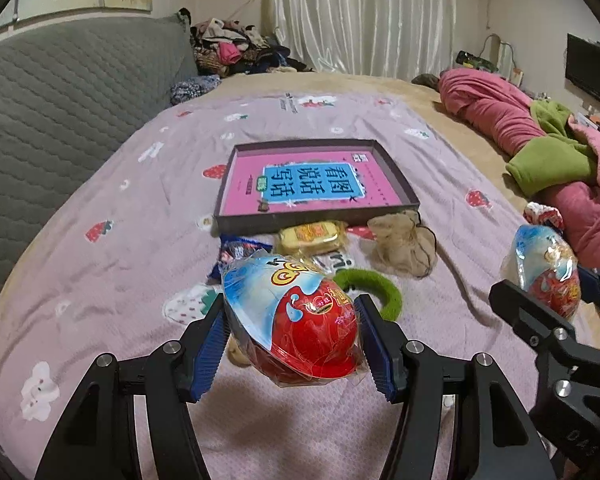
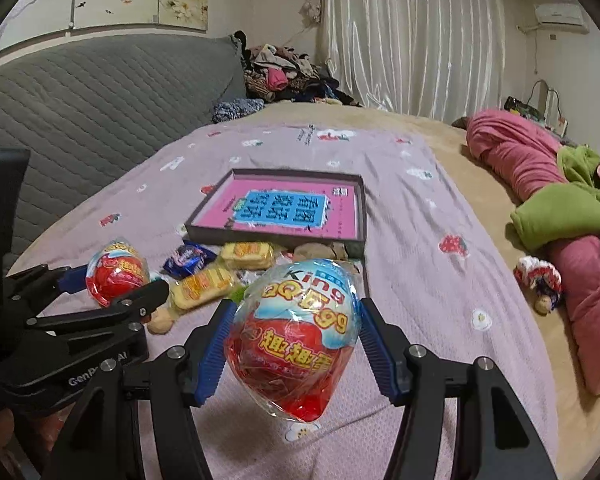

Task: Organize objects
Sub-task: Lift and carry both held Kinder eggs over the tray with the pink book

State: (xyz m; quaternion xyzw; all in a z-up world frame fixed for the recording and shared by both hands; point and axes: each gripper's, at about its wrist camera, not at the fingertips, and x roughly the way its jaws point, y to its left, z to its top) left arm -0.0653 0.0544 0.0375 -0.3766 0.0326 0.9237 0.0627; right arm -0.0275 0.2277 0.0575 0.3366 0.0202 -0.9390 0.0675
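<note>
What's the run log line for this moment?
left gripper: shut on red-and-blue wrapped toy egg | right gripper: shut on second wrapped egg | dark shallow box: pink book inside | snacks on bed

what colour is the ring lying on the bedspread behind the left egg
Green: the fuzzy ring shows best in the left wrist view.

We see soft, even indoor light with no hard shadows, only faint ones on the bedsheet. The white curtain shines with pale streaks. Glare glints on the egg wrapper. Both fisheye views bend the room and darken at the corners. The box looks slightly blurred.
</note>
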